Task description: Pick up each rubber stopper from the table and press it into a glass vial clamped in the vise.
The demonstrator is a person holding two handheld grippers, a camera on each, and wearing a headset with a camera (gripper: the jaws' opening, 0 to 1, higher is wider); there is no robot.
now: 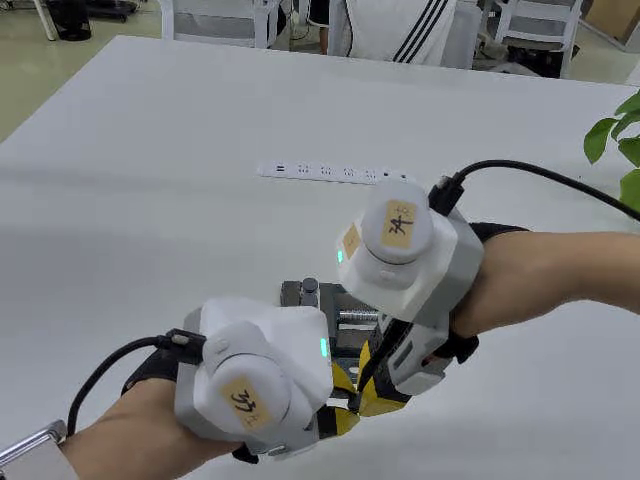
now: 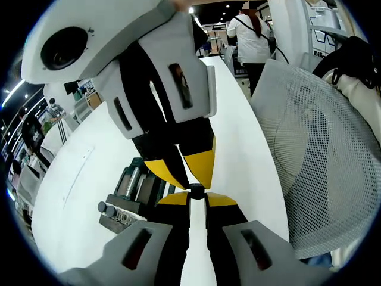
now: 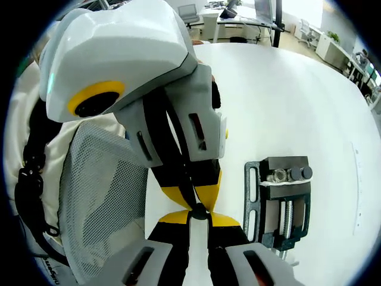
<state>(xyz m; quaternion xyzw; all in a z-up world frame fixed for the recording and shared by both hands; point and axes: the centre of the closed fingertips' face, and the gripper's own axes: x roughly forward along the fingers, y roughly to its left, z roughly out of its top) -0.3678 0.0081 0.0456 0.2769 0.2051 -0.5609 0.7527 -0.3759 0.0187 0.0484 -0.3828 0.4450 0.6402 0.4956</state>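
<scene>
Pinching a small dark stopper (image 2: 196, 192) at the tips of the left gripper (image 2: 197, 201), jaws narrowed onto it. Meeting it head-on with the right gripper (image 3: 199, 218), jaws likewise closed to a slit on the same piece. Holding it just beside the vise (image 3: 278, 202), against the white table (image 1: 200, 150). Hiding most of the vise behind both grippers in the head view. Struggling to make out the vials (image 3: 277, 176) clamped in it. Reading what looks like "37" on the left gripper's tan sticker (image 1: 245, 403); failing to read the right one's. Leaving a power strip (image 1: 330, 172) lying farther back.
</scene>
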